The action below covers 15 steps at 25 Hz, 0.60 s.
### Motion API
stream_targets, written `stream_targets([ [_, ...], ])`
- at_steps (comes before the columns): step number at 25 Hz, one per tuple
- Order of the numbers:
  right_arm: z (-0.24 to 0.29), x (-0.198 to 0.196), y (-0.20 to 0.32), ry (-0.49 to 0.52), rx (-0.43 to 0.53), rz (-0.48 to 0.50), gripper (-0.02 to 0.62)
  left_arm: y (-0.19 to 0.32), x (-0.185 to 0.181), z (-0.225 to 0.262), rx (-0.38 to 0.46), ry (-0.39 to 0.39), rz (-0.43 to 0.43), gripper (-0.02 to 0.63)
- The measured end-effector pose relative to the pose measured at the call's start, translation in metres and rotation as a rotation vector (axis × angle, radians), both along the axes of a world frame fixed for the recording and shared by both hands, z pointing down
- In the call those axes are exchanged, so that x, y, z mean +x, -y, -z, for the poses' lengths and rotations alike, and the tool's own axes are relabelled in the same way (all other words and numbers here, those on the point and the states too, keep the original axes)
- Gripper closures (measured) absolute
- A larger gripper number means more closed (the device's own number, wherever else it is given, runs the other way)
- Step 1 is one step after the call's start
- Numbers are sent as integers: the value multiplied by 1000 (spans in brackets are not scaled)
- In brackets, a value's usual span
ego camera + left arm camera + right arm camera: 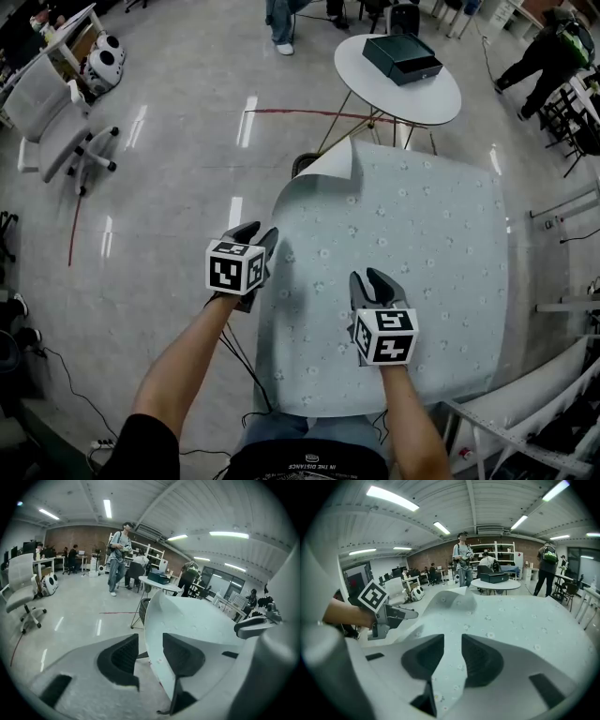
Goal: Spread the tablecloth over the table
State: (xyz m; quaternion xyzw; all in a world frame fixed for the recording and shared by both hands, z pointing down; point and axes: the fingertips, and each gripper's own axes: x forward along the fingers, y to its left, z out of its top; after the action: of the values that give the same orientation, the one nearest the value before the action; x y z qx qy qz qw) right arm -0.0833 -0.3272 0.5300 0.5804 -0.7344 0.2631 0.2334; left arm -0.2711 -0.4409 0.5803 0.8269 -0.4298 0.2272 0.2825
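A pale blue-green tablecloth (412,234) with small flowers covers the square table, which is hidden under it. Its far left corner (337,157) curls upward. My left gripper (260,232) is at the cloth's left edge. In the left gripper view (150,656) the cloth's edge (157,620) stands in the gap between the pads, close to the right pad and apart from the left one; the jaws are open. My right gripper (368,277) hovers over the cloth's near middle. Its jaws (452,660) stand apart, with flat cloth (511,616) showing through the gap.
A round white table (441,94) with a black box (401,56) stands just beyond the far edge. A white office chair (52,122) is far left. Cables (246,370) trail on the floor at the near left. People stand at the back. A metal frame (525,422) lies at the near right.
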Motion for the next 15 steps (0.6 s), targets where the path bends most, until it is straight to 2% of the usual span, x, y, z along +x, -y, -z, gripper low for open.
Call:
stream_targets([
  [6,15,13,-8,14,29,-2,473,-11,13,33,60,-35,9,434],
  [15,53,45,-34,67,100,12,448,-65,70,102,199,-81,-39,417],
])
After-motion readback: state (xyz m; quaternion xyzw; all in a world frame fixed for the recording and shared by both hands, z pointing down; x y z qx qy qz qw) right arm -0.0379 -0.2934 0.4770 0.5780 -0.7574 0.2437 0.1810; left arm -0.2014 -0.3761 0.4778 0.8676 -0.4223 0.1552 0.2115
